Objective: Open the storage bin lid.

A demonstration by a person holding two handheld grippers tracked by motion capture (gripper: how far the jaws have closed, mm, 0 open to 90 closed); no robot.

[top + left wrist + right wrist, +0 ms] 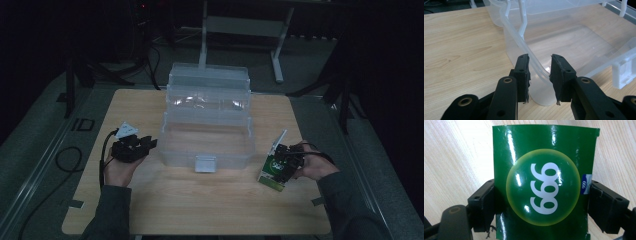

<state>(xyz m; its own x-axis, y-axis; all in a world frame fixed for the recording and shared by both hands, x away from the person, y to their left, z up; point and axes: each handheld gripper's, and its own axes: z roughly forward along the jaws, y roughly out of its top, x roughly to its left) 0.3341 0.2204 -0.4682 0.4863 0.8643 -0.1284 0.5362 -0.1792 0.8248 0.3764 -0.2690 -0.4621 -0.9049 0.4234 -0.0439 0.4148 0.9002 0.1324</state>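
Right gripper (282,162) clamped on green box (544,185), jaws pressing both its sides; box tilted, lower end on wooden table (200,210), near right, just right of clear bin (206,135). Box face shows white digits in yellow circle. Left gripper (539,75) open, jaws straddling bin's near left corner rim, gap each side, holding nothing. Bin open, mid-table, lid (209,80) raised at far side, white latch (205,163) on near wall.

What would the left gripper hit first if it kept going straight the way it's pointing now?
Probably the near corner rim of the clear plastic box. The left gripper is open with its jaws either side of that rounded rim, so the rim would slide between them, though depth is hard to judge.
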